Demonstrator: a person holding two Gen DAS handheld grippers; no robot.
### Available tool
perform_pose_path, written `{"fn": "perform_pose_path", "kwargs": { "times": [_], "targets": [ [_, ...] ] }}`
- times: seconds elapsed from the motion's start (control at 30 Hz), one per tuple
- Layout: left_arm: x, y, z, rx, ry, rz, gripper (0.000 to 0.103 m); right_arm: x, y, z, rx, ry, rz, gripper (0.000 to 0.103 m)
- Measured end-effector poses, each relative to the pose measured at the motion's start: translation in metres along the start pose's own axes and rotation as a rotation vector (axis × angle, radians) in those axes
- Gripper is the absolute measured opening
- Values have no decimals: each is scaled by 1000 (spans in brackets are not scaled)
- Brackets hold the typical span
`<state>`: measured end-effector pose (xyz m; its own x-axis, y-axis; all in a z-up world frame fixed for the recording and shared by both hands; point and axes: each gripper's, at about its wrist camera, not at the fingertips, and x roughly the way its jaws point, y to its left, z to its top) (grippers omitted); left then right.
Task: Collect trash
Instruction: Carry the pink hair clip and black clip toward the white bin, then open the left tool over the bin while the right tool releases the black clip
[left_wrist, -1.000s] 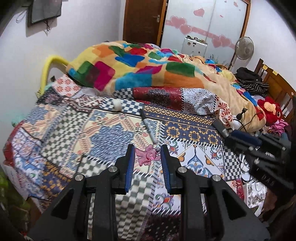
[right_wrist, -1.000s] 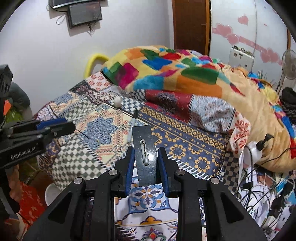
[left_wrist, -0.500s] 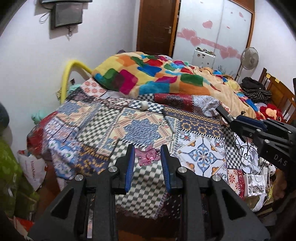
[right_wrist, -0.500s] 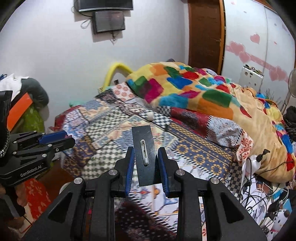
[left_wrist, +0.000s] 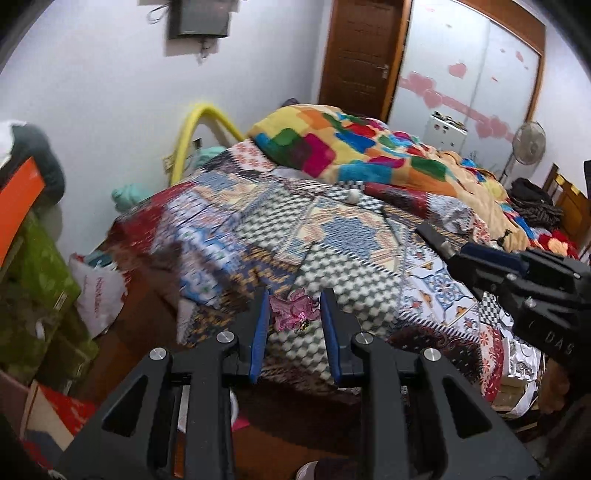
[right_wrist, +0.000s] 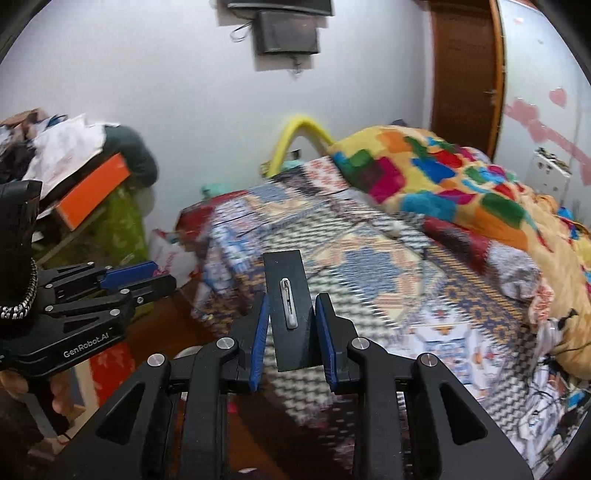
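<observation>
My right claw (right_wrist: 291, 325) is clamped on a flat black card (right_wrist: 290, 299) with a small white clip, its long axis running straight out along the fingers. My left claw (left_wrist: 295, 325) pinches a crumpled pink wrapper (left_wrist: 293, 308). Both are off the near edge of the bed (left_wrist: 332, 258), so I guess a bin lies down by the floor. Farther on, a small white ball (left_wrist: 352, 195) sits by the blanket (left_wrist: 332, 147).

Both tongs, left (left_wrist: 294, 325) and right (right_wrist: 291, 325), have drawn back from the bed (left_wrist: 362, 258), exposing floor.
</observation>
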<state>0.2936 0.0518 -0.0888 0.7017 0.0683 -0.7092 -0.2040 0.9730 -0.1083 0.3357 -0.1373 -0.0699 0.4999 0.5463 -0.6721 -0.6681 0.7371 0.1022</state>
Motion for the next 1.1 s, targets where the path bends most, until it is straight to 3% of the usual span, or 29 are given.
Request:
{"fn": "perform_pose_path", "kwargs": {
  "times": [0.47,0.93,1.1],
  "targets": [
    [-11,105,-61,-136,76,118,27,66,104,-17,-105,124,129,23],
    [52,176,-141,-296,264,120,27,158,173,-43,-160,357,240,23],
    [71,190,-153,-342,304,110,27,184,192,-46,-179,407,279,25]
  ]
}}
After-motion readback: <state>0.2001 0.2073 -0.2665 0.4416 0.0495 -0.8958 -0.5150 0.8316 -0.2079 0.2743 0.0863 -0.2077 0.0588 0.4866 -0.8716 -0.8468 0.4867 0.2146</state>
